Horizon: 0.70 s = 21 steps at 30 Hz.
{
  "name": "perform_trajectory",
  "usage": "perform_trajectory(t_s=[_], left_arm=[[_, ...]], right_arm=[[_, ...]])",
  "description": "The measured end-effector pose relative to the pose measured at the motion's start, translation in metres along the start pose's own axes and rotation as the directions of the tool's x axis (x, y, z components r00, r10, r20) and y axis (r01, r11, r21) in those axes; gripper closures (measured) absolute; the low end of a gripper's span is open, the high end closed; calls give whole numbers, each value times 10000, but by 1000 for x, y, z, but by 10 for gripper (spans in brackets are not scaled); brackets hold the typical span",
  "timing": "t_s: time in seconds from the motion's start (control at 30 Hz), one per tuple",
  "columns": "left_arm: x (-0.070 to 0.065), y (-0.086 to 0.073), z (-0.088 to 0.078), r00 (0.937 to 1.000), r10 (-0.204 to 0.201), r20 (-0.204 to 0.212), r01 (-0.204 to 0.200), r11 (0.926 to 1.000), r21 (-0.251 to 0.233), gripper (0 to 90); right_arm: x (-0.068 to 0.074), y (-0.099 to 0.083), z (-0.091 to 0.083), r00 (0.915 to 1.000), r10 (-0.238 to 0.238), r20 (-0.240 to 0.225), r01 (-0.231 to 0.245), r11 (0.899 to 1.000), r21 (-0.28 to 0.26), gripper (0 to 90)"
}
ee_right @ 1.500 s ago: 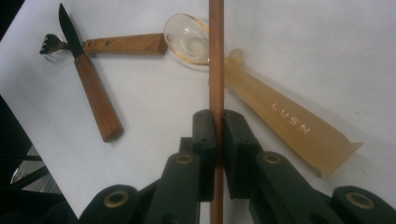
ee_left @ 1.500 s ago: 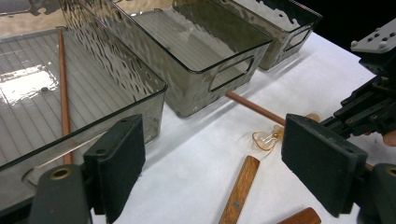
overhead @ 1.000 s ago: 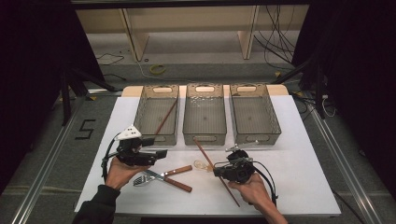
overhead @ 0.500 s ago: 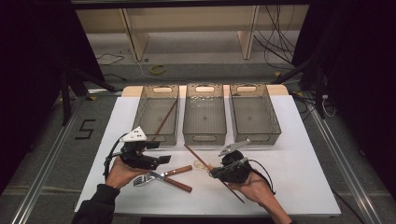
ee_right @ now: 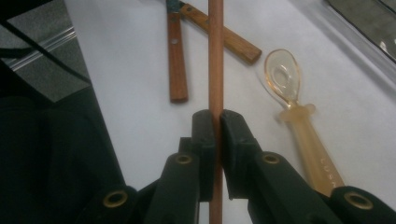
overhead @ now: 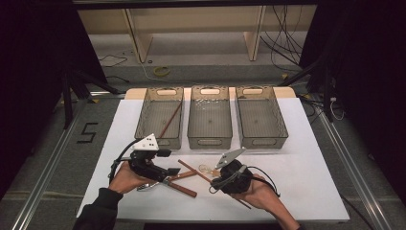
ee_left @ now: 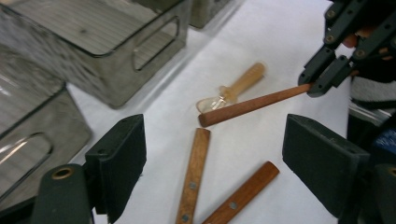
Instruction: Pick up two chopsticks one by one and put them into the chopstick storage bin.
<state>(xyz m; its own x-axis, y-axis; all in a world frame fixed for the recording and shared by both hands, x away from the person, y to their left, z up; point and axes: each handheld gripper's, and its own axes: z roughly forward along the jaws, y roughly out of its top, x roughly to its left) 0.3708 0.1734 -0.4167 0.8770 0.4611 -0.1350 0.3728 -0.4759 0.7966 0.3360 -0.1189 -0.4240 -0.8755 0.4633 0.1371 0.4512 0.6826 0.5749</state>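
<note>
My right gripper (overhead: 216, 183) is shut on a thin brown wooden stick (overhead: 191, 168), lifted a little and pointing up-left over the white table. In the right gripper view the pads (ee_right: 204, 128) pinch the stick (ee_right: 215, 56) partway along its length. My left gripper (overhead: 168, 162) is open, its pads (ee_left: 119, 163) wide apart above two wooden-handled utensils (ee_left: 194, 177) that lie crossed on the table. The stick's free end (ee_left: 252, 105) hangs just beyond these jaws, with the right gripper (ee_left: 327, 70) behind it. A clear amber spoon (overhead: 207, 168) lies flat beside the stick.
Three grey see-through bins stand in a row at the back: left bin (overhead: 143, 117) with a brown stick (overhead: 170, 120) in it, middle bin (overhead: 209, 139), right bin (overhead: 261, 139). The crossed utensils (overhead: 184, 179) lie between my hands. White table (overhead: 306, 182) stretches to the right.
My right gripper has risen and shifted left with the stick, so the stick's far end swung left toward the left gripper. The left gripper has barely moved.
</note>
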Motion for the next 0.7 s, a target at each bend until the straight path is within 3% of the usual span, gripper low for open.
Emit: perform_trajectory(t_s=[0.17, 0.33, 0.7], left_arm=[[-9, 3, 5, 9979, 601, 229, -612, 9969, 496, 216], [-17, 4, 11, 9919, 1180, 471, -1219, 9882, 926, 229], [-30, 5, 18, 9694, 2263, 952, -2398, 9562, 1681, 332]], right_arm=[[4, 2, 0, 9986, -530, -11, 530, 9983, 228, 849], [7, 3, 1, 9960, -889, -136, 893, 9953, 380, 849], [15, 6, 2, 9861, -1583, -510, 1611, 9854, 553, 848]])
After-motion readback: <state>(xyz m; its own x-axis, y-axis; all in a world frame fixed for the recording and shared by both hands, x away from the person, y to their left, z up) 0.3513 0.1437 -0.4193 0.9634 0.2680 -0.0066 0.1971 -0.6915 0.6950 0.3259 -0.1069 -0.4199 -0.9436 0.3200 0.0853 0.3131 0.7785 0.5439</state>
